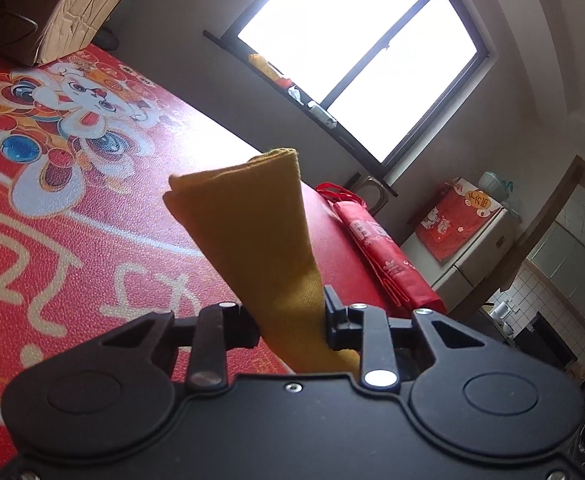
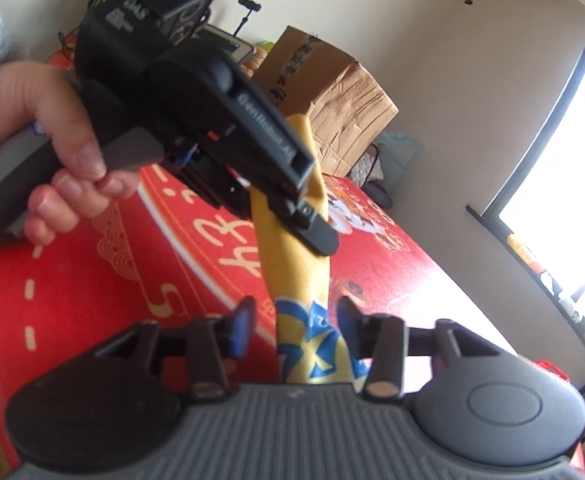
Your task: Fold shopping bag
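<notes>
Red printed table cover (image 1: 104,216): cartoon figures and pale lettering, spread under everything, largest item in both views.

Cardboard box (image 2: 344,96): creased, at far end of table; window (image 1: 368,52) behind, blown out white.

Yellow shopping bag (image 1: 252,216): soft woven cloth, already folded to a narrow strip, held up off the table between the two claws. Blue-and-yellow printed end (image 2: 316,344) nearest right wrist camera. Judged light, limp, not slippery; likely to sag and unfold unless gripped across all layers near a folded edge.

Left gripper (image 1: 290,320): closed down on the yellow strip, pads pressing both sides; seen also from right wrist view, clamped mid-strip, carried by a bare hand (image 2: 32,120).

Right gripper (image 2: 292,326): spread wide, blue pads standing clear of the cloth on either side; strip passes between them untouched.

Red folded bag (image 1: 384,256): lying at table edge, apart from the work.

Hidden or unclear: lower end of strip behind right claw body; handles of yellow bag not visible; layer count at fold hard to make out; sill objects too small to name.
</notes>
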Demonstrator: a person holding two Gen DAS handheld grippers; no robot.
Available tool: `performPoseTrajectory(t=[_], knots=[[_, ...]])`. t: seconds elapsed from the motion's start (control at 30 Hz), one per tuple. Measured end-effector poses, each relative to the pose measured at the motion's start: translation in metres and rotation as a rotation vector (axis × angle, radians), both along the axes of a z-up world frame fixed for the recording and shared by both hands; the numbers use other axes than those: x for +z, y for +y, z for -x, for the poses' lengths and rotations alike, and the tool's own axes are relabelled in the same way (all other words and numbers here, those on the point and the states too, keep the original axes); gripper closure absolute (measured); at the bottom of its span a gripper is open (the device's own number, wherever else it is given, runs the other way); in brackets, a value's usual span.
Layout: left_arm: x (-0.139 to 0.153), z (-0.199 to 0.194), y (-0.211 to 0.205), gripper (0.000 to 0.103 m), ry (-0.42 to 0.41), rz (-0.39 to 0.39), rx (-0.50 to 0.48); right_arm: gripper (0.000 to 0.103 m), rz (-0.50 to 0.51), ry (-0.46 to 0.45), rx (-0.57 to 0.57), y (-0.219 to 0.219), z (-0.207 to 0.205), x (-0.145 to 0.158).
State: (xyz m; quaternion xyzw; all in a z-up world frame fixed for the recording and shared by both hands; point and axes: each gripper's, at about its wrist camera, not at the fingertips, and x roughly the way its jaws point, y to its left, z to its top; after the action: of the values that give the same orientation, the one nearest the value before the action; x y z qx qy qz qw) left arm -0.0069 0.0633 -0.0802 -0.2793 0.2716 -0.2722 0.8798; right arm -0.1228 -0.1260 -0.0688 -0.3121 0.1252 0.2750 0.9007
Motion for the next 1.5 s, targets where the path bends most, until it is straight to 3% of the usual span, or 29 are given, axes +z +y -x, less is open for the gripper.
performPoseTrajectory(t=[0.1,0.23,0.3,0.37,0.47,0.53,1.1,1.33,1.5], knots=[[-0.006,-0.005,0.004,0.074,0.045,0.029,0.009,0.031,-0.038,0.022,0.035,-0.008,0.002,0.003],[-0.010,-0.009,0.006,0.074,0.061,0.037,0.012,0.034,-0.119,0.053,0.066,-0.016,0.005,0.012],[-0.010,-0.009,0.007,0.073,0.063,0.036,0.013,0.046,-0.150,0.054,0.058,-0.018,0.006,0.017],[-0.011,-0.009,0.007,0.073,0.066,0.036,0.014,0.071,-0.180,0.057,0.044,-0.021,0.007,0.022],[-0.011,-0.010,0.008,0.073,0.073,0.036,0.016,0.095,-0.210,0.077,0.020,-0.022,-0.002,0.027],[-0.012,-0.011,0.008,0.073,0.079,0.037,0.017,0.101,-0.224,0.083,0.007,-0.026,0.000,0.030],[-0.014,-0.017,0.012,0.072,0.095,0.043,0.017,0.102,-0.347,0.130,-0.181,-0.088,0.031,0.047],[-0.015,-0.017,0.013,0.072,0.104,0.049,0.018,0.102,-0.409,0.122,-0.338,-0.147,0.048,0.061],[-0.014,-0.016,0.012,0.071,0.102,0.042,0.024,0.102,-0.488,0.056,-0.548,-0.228,0.066,0.096]])
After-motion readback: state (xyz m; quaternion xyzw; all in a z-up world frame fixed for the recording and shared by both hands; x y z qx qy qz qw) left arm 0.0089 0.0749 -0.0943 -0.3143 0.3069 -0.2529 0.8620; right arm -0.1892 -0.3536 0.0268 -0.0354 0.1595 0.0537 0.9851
